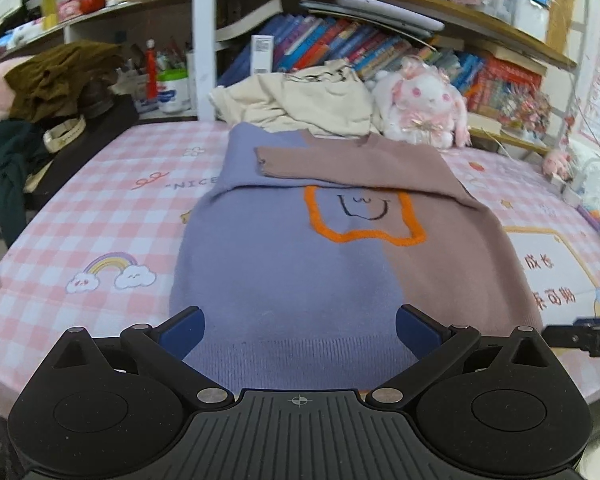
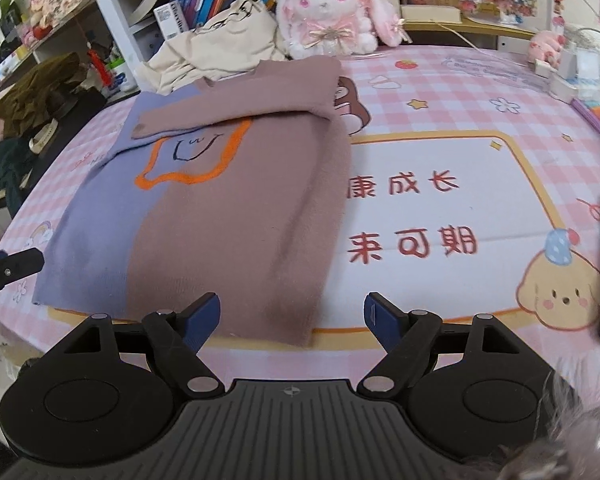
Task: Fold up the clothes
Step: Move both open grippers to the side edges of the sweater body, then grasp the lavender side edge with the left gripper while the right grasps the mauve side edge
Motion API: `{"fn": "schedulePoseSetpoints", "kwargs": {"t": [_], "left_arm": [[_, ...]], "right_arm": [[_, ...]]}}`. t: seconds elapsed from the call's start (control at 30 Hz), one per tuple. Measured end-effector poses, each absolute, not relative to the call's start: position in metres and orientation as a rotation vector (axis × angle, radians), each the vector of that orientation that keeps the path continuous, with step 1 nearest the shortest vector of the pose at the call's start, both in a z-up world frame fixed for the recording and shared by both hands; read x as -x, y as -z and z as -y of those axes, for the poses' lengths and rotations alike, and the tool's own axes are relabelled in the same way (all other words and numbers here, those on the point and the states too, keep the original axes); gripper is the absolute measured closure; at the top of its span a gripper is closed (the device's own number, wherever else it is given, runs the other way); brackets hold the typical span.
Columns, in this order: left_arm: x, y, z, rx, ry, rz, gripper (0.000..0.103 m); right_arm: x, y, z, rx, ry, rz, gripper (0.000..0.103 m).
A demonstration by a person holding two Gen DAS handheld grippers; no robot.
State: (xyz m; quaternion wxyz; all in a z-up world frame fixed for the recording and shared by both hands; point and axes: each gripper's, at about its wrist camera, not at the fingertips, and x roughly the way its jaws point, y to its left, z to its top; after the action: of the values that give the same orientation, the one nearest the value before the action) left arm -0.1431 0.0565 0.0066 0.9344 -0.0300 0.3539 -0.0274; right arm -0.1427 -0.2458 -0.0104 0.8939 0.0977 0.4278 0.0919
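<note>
On the checked cloth (image 1: pixel 100 208), left wrist view: the sweater (image 1: pixel 300 264) is lying flat, hem nearest the camera, brown sleeve (image 1: pixel 340 164) already lying folded across the chest. The left gripper (image 1: pixel 300 330) is hovering over the blue half of the hem, jaws apart, nothing between them.

Right wrist view: the sweater (image 2: pixel 220 208) is sitting left of centre, and its sides look folded in. The right gripper (image 2: pixel 293 320) is hanging over the brown hem corner, jaws wide, gripping nothing. Judging from this: sleeves done, the bottom-to-top fold is still pending.
</note>
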Motion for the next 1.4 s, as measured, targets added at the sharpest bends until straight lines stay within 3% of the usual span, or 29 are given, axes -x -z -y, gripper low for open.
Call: {"fn": "schedulePoseSetpoints", "kwargs": {"t": [0.93,1.27,1.4], "left_arm": [[0.143,0.014,-0.105,0.135,-0.087,-0.817,0.0],[0.122,0.028,-0.135,0.244,-0.101,-0.862,0.004],[0.116,0.032,-0.141,0.27,-0.081,-0.87,0.022]], "right_arm": [[0.144,0.021,0.246,-0.321,-0.13,-0.919,0.025],[0.132,0.023,0.246,-0.38,-0.079,-0.924,0.039],[0.125,0.025,0.244,-0.377,-0.062,-0.937,0.052]]}}
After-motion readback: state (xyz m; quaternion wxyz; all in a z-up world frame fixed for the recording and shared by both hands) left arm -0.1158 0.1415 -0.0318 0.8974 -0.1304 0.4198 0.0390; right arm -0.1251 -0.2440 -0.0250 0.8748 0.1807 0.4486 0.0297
